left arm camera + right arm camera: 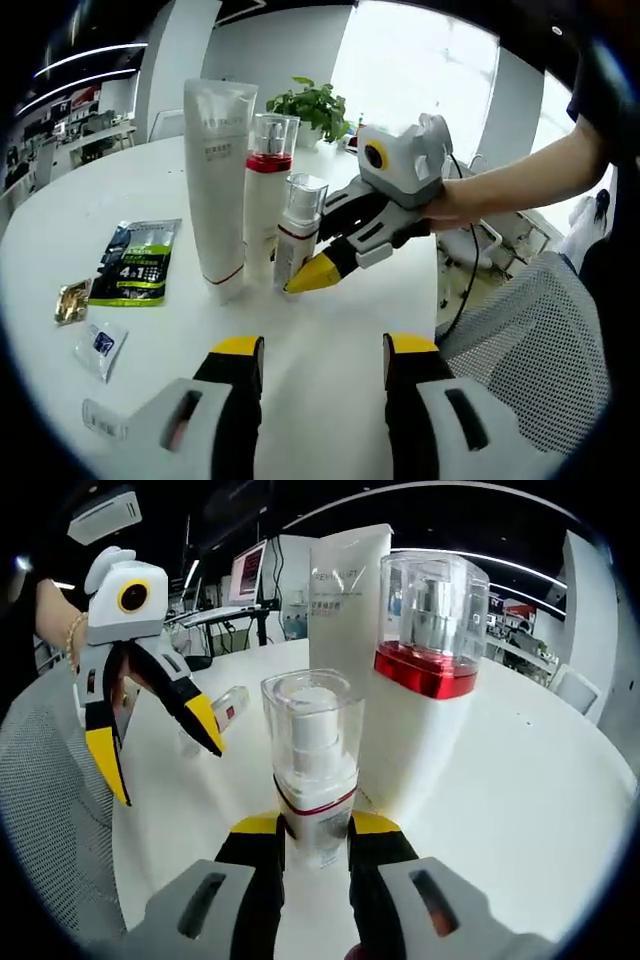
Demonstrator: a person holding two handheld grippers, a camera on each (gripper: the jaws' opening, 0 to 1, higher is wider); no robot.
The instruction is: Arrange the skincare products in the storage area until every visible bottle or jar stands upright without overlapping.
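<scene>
Two yellow-tipped jaws of the right gripper (316, 832) pinched the base of the small pump bottle (313, 770), which stood upright on the white table (520, 810). Seen from the left gripper view, that right gripper (312, 273) reached in from the right, held by a person's hand (452, 205), its tips at the foot of the small pump bottle (298, 230). Just behind it stood the red-banded bottle (425, 695) and, beyond that, the tall white tube (345, 595), all three upright in a close row. The left gripper (322, 350) hovered spread and empty over bare tabletop, short of the row; in the right gripper view it (160, 750) hung with jaws wide apart. Well to the side of the tube (218, 185) lay a green-and-black sachet (137, 262), a small gold packet (72, 300) and a clear sachet (100, 345), flat on the table (330, 310). A potted plant (314, 108) stood at the far edge.
</scene>
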